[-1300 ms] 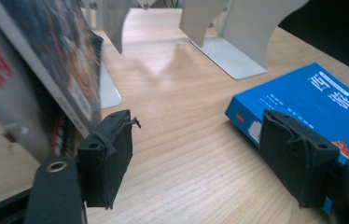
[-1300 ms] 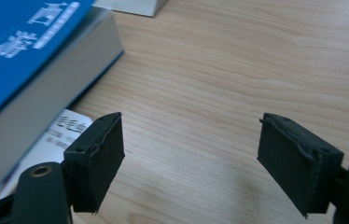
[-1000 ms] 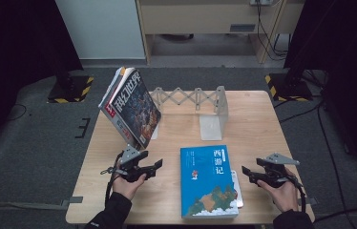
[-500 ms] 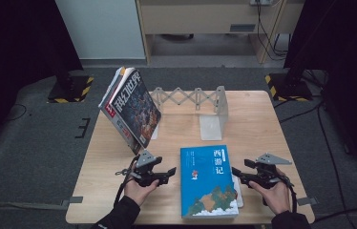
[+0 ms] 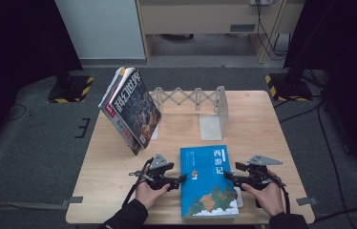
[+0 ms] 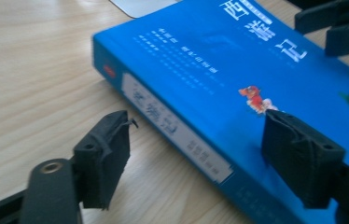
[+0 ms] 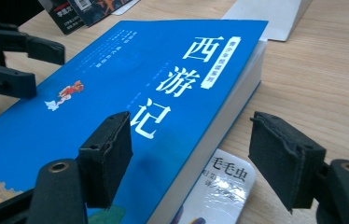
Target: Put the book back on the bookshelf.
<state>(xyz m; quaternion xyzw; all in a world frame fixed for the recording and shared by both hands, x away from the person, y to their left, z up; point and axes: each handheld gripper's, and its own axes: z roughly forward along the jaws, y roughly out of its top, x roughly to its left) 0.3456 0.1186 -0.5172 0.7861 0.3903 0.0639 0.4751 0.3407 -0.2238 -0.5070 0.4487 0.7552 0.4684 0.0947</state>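
Note:
A thick blue book [image 5: 207,181] with white characters lies flat at the table's near middle. My left gripper [image 5: 182,179] is at its left edge. In the left gripper view the book's spine [image 6: 177,135] runs between the open jaws of that gripper [image 6: 196,154]; one pad hangs over the cover, the other over bare wood. My right gripper [image 5: 225,175] is at the book's right edge. Its jaws [image 7: 191,154] have just been closing a little and straddle the page edge of the book [image 7: 130,84] without pressing on it.
A stack of magazines [image 5: 131,109] leans tilted at the back left against an expanding metal book rack [image 5: 191,100] with upright end plates. A small glossy white booklet [image 7: 221,186] lies partly under the blue book's right side. Bare wood lies to the right.
My left gripper has moved right and down, from beside the magazines to the blue book's left edge. My right gripper has moved left up to the book's right edge.

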